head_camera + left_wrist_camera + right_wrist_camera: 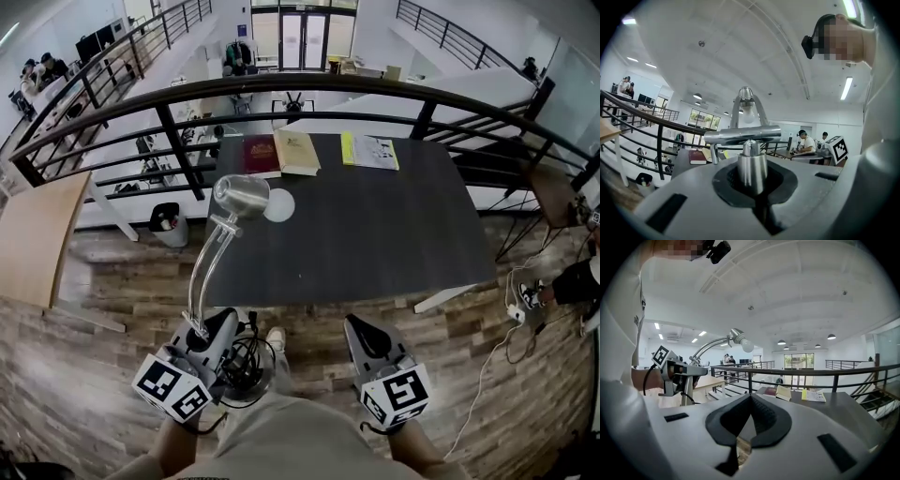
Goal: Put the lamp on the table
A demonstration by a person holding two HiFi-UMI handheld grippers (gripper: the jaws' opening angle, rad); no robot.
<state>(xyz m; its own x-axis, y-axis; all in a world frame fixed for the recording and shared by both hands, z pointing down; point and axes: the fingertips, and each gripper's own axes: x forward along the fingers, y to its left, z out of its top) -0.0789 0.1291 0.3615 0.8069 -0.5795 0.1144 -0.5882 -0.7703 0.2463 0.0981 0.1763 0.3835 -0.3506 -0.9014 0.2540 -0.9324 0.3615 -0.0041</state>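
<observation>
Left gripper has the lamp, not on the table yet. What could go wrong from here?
1. The left gripper clamps the lamp only by its slim, shiny post. The long arm and head lean far forward, so it may swivel or slip.
2. The black cord is bunched beside that gripper and might snag.
3. The head hangs over the table at its near left corner. Set down there, the lamp could tip off.
</observation>
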